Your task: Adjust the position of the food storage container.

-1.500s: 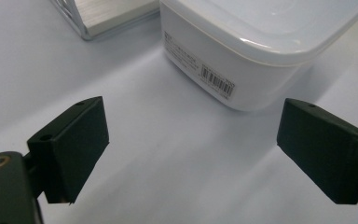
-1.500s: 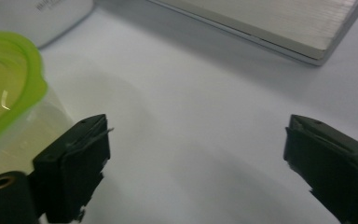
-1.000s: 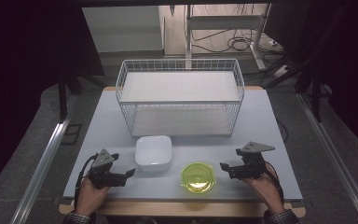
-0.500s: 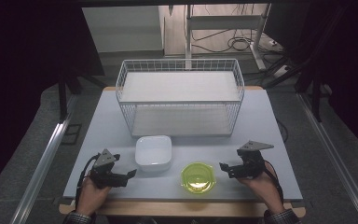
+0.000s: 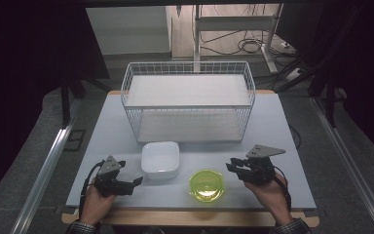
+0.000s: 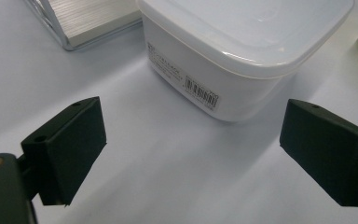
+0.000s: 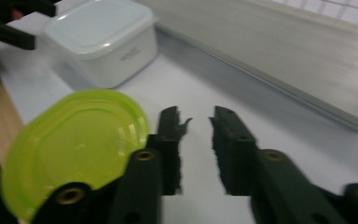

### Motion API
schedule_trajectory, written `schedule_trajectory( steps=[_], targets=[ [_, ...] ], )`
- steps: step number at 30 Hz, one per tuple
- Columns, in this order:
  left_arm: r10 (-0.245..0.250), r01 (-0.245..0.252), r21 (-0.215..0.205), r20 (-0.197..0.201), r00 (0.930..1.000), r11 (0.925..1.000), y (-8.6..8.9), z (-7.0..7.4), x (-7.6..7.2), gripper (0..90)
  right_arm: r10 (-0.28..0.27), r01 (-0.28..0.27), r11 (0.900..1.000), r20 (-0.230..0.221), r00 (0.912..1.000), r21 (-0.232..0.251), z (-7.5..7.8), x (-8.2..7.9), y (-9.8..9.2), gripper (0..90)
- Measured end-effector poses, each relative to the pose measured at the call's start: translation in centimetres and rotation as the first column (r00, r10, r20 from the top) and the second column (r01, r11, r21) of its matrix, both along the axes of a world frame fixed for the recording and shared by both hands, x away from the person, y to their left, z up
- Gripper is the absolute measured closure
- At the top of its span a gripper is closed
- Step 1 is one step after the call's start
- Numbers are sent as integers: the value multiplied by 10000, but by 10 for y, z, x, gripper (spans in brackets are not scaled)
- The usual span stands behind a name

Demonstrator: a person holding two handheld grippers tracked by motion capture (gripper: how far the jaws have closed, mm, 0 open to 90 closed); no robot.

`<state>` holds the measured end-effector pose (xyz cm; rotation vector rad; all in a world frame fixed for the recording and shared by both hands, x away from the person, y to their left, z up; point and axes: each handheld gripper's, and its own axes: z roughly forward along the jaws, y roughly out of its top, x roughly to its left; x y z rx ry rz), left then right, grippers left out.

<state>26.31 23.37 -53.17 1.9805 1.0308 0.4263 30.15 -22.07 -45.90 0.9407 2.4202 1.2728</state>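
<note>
A white lidded square container (image 5: 160, 159) stands on the table near the front. To its right lies a yellow-green round lid (image 5: 207, 185). My left gripper (image 5: 131, 174) rests left of the container, its jaws wide open and aimed at the container (image 6: 242, 46), with bare table between them (image 6: 191, 154). My right gripper (image 5: 231, 166) hovers just right of the green lid (image 7: 74, 140). Its jaws have just been closing and now stand a narrow gap apart (image 7: 198, 121), with nothing between them. The container (image 7: 102, 39) lies beyond the lid.
A large white wire basket (image 5: 187, 97) with a slatted floor (image 7: 284, 56) takes up the far half of the table. The table's wooden front edge (image 5: 185, 217) runs just behind both hands. The left gripper (image 7: 14, 23) shows far off in the right gripper view.
The right gripper has lifted slightly and its jaws have narrowed. The left gripper, the container and the lid have kept their places.
</note>
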Motion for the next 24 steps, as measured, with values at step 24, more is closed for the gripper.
schedule_trajectory(
  steps=[24],
  targets=[
    [-57, 55, 159, 127, 9999, 9999, -1, -1, 0, 60, 2296, -2308, 9730, -878, 9693, -29, -9, -34, 94, 900]
  ],
)
